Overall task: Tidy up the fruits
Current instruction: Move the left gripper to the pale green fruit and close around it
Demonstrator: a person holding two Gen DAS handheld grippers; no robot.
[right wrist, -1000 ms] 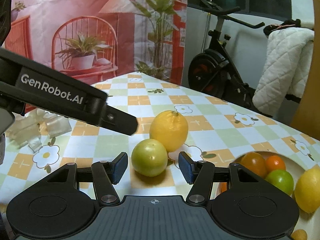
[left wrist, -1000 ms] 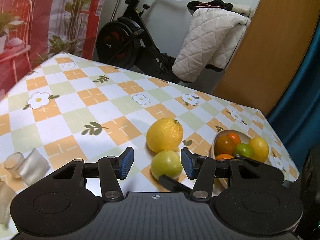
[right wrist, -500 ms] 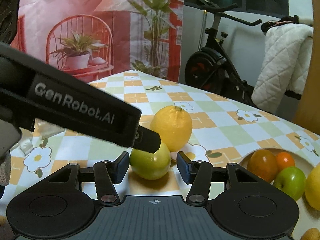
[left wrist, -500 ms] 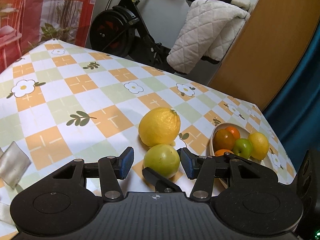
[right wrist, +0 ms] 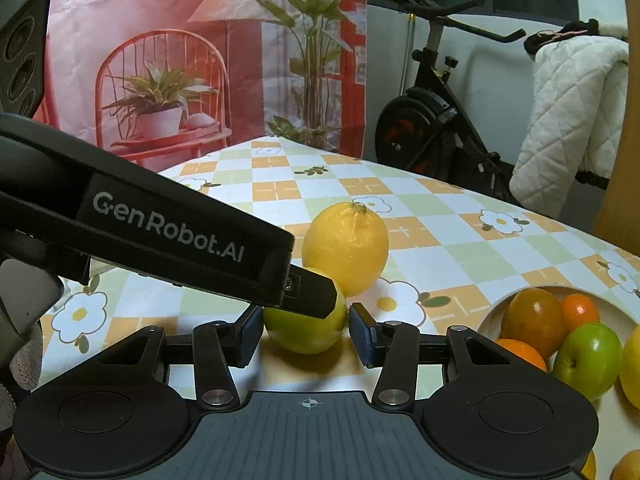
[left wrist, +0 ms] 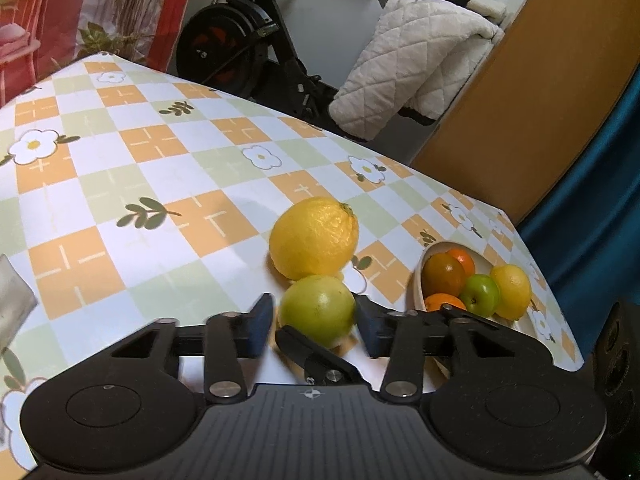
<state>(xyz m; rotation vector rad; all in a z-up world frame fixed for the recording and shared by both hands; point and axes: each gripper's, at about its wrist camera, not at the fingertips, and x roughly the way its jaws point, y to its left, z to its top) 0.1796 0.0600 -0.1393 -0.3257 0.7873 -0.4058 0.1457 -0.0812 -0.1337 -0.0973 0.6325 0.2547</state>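
A desk [left wrist: 100,184] covered in a cloth of orange, green and white checks with daisy prints carries 2 loose fruits. A round pale-green fruit [left wrist: 318,309] sits near the front edge, and a large yellow citrus fruit [left wrist: 314,236] sits just behind it; whether the 2 touch is hard to tell.

In the left wrist view, the left gripper [left wrist: 314,326] reaches down around the green fruit with its 2 dark blue pads spread on either side of it. Narrow gaps show between pads and fruit, so nothing is grasped. A black finger of the other tool pokes in from below and hides the fruit's lower front.

In the right wrist view, the right gripper [right wrist: 306,334] also straddles the same green fruit [right wrist: 306,330], its pads set apart with slim gaps beside the fruit. The long black body of the left tool, printed "GenRobot.AI", crosses from the left and covers the fruit's top.

To the right, a shallow cream-coloured bowl [left wrist: 418,280] holds 5 visible fruits: a brownish-orange one, 2 small orange ones, a green apple [left wrist: 479,295] and a yellow lemon [left wrist: 512,291]. The gripper frame cuts off the bowl's near rim.
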